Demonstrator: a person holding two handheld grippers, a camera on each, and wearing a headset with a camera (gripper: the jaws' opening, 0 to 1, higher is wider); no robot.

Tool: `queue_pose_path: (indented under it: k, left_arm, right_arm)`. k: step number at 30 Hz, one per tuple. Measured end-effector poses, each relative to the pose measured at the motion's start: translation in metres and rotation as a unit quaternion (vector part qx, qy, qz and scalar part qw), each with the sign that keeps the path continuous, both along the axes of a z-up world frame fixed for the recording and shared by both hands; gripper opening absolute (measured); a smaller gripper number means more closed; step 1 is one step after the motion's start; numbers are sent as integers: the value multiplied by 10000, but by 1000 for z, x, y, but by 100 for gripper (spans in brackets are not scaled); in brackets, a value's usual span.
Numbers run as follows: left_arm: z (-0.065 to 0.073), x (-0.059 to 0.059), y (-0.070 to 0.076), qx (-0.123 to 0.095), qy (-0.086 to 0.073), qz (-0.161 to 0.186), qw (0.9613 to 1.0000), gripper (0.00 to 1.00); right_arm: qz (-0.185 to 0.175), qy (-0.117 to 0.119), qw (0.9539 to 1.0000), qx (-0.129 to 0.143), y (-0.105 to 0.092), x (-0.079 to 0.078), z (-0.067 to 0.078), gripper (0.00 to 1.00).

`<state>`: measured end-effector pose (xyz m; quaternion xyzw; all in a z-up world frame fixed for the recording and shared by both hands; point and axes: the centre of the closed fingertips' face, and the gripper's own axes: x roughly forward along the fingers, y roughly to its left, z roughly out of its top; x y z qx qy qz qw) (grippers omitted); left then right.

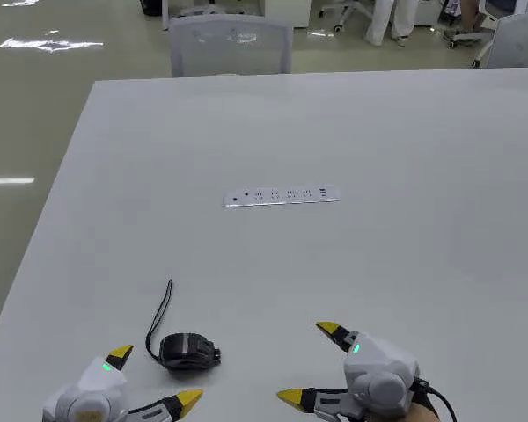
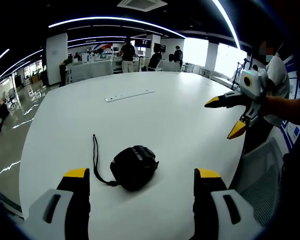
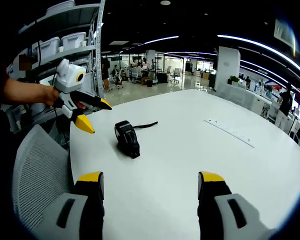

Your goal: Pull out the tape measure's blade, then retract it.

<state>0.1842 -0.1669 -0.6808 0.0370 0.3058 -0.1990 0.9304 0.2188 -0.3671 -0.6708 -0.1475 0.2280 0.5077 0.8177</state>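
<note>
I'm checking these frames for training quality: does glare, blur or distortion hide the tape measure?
Head view: glare streaks on the floor, but the tape measure is sharp on an evenly lit table. Left gripper view: fisheye curves the table edge, windows blow out, tape measure clear. Right gripper view: same curving, no glare on it.
</note>
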Motion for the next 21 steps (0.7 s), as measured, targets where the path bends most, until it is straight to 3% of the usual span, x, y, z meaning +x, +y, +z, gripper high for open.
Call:
queue_pose_path:
  k: [4,13,19,21]
  left_arm:
    - [6,-5,-2,52,-111,-194,9997,90]
    - [12,-13,-2,-87,-134,-277,9995,99]
    - [15,-19,-3,-215,-101,-280,9993,99]
    - [15,-21,-2,-223,-86,-290,9993,99]
  right_arm:
    - [-101,-3,9999,101,-9,-4,6,81]
    - [-363,237,9990,70,-34,-9,8,90]
    - [-402,428,9983,18,-48,-16,3,94]
    - [-373,397,9985,39,-51,-18,3,95]
